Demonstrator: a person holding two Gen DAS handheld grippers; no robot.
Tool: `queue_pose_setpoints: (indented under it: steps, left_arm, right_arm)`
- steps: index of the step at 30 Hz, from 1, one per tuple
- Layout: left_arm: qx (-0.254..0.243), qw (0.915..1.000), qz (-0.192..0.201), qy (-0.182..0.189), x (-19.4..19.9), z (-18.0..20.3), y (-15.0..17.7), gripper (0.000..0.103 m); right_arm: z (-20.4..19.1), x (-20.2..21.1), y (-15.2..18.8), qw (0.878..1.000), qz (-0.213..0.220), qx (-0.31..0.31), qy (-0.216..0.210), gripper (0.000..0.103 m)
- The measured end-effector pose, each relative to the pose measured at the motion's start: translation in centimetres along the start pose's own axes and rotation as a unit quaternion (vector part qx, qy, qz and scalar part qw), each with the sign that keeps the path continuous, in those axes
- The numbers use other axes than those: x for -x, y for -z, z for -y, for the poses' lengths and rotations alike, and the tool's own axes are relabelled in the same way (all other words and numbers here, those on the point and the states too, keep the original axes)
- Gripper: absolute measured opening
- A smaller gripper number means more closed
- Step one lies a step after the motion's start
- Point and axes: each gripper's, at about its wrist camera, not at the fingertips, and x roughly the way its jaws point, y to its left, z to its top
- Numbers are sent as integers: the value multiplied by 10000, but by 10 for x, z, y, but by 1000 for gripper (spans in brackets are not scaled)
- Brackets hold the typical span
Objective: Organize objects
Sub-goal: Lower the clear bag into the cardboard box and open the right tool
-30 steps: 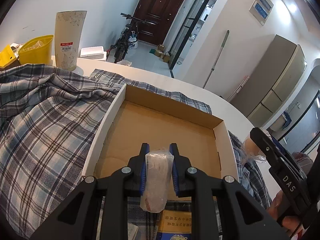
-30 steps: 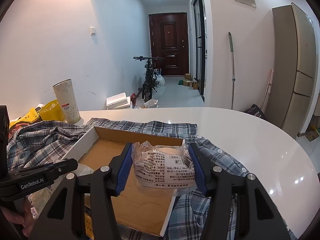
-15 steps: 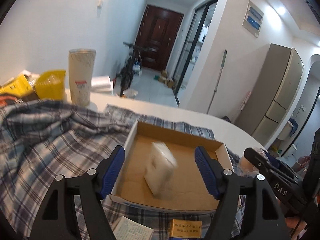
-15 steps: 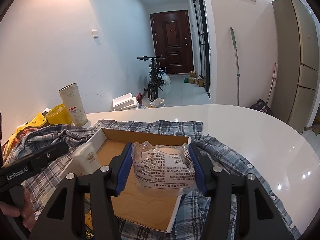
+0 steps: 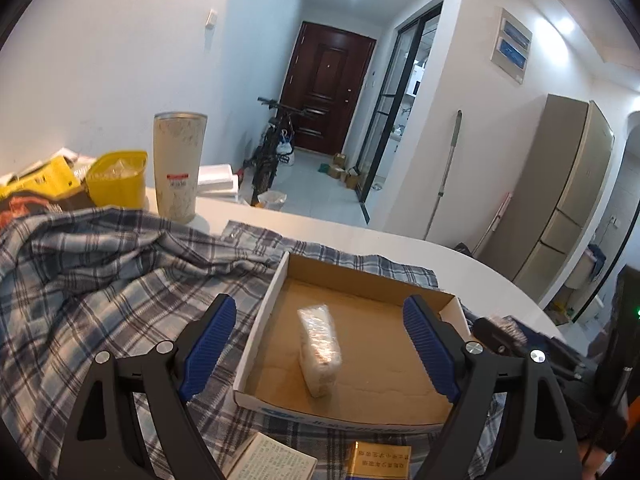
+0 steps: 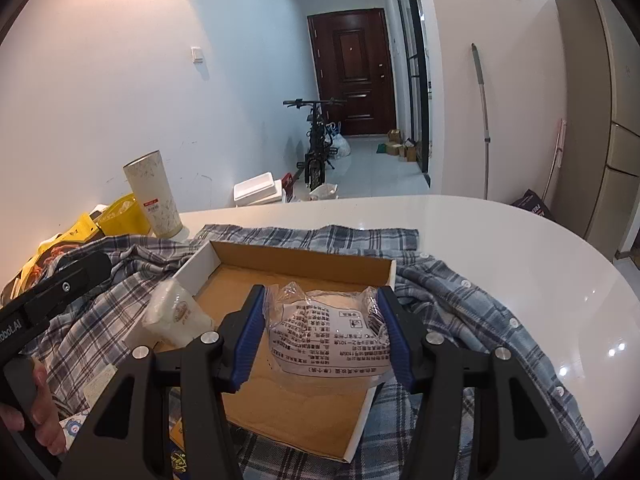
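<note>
Tumbler [image 5: 179, 166] behind box [image 5: 256, 332] — shirt [image 5: 100, 280] underneath

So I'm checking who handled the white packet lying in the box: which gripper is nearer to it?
Left. The left gripper is open right around the white packet; the right gripper holds a bag beside it.

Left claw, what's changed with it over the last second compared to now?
The left claw opened and let go of the small wrapped packet, which now lies in the cardboard box; the claw has pulled back. The right claw stays shut on the printed plastic bag above the box, and the plaid shirt and tumbler are unmoved.
</note>
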Motion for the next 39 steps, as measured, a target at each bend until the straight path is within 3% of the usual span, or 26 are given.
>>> queue_pose_setpoints:
  steps: [7,17,32,35,39]
  left_arm:
    - [-51,10000,-37,-67,-4,1,3,87]
    - [-20,9999,-49,-102,-6,0,5,87]
    - [-28,9998,-79,-171,-5,-1,4,87]
    - [-57,9997,-70,-207,1,0,0,87]
    - [-171,9995,235,-149,31,3,-11,87]
  right_arm:
    - [-6,-15,10,9993,-347,43,-148,54]
    - [-11,-19,14,9989,-393,239,-43,55]
    - [-16,-26,18,9977,-543,271,-290,55]
    - [-16,-23,17,9981,-476,296,-254,59]
    - [-18,-11,10,9990,-189,380,-143,64]
